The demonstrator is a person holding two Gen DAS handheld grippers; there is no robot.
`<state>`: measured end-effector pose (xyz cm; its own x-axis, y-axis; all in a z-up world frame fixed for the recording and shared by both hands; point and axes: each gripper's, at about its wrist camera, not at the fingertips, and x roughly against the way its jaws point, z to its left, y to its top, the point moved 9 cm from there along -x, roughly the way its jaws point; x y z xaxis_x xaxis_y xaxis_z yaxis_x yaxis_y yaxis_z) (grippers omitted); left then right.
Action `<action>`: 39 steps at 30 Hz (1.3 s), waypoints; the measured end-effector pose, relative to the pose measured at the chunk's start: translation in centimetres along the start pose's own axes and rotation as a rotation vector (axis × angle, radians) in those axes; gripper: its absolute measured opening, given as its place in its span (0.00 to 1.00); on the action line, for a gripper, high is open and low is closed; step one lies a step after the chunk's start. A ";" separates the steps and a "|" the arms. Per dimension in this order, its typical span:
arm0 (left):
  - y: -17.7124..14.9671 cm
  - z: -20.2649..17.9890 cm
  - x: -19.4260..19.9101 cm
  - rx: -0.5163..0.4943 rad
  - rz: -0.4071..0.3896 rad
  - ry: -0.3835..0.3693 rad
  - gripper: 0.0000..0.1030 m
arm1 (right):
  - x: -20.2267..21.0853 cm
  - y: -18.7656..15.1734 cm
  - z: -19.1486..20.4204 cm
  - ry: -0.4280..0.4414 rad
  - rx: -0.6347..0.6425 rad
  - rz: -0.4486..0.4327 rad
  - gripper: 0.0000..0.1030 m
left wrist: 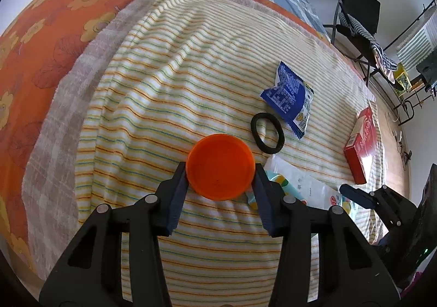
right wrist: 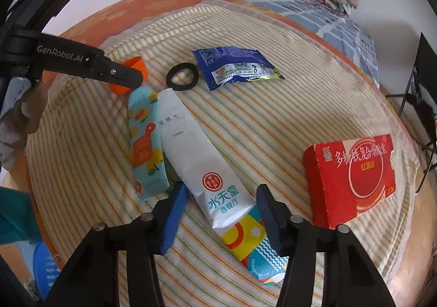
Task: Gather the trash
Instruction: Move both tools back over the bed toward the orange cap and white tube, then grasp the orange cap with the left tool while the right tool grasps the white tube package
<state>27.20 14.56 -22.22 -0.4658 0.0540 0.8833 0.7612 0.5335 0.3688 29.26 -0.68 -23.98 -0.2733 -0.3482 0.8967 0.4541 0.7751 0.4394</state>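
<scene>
The orange cap [left wrist: 220, 167] is being held across its width by the left tool [left wrist: 220, 170], its two pads pressed on opposite sides of the rim, so that it is being carried open side toward the camera and cannot roll away. It is being kept just above the striped towel [left wrist: 169, 66] that is spread over the bed (whether it is quite clear of the cloth cannot be told from either view).

The right tool [right wrist: 220, 196] is being held wide, its blue pads standing either side of the white wrapper [right wrist: 202, 159] without touching it, a stance that is judged to be preparing a pinch across the wrapper's narrow width. The teal packet [right wrist: 146, 143] is lying just beside the white wrapper, partly tucked under its edge.

The rest of the trash is waiting farther off on the towel: the black ring [right wrist: 181, 76], the blue sachet [right wrist: 232, 66] just beside it, and the red box [right wrist: 352, 181] well apart near the towel's edge.
</scene>
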 end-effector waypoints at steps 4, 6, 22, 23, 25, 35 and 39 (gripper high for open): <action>0.2 0.7 0.5 0.003 -0.020 0.011 0.46 | 0.1 -0.2 0.0 0.030 -0.028 -0.003 0.34; 0.2 1.1 0.6 0.007 -0.022 0.016 0.46 | 0.2 -0.3 0.1 0.034 -0.031 -0.002 0.33; 0.2 0.6 4.7 -0.054 -0.103 0.013 0.46 | 4.3 -0.1 -1.2 0.098 -0.176 -0.071 0.08; 0.1 0.4 5.2 -0.064 -0.111 0.013 0.46 | 4.8 -0.1 -1.2 0.108 -0.187 -0.079 0.08; -0.2 0.2 5.8 -0.079 -0.120 0.011 0.46 | 5.9 0.0 -1.1 0.106 -0.189 -0.098 0.07; -2.9 -1.3 9.4 -0.165 -0.152 -0.012 0.46 | 10.9 -1.0 0.0 0.128 -0.215 -0.161 0.05; -4.4 -1.6 10.7 -0.215 -0.164 -0.001 0.46 | 12.9 -2.2 0.7 0.142 -0.226 -0.176 0.05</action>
<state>19.61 11.40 -13.96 -0.5911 -0.0173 0.8064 0.7538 0.3440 0.5599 24.15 -6.55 -13.39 -0.2503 -0.5487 0.7977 0.5916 0.5655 0.5746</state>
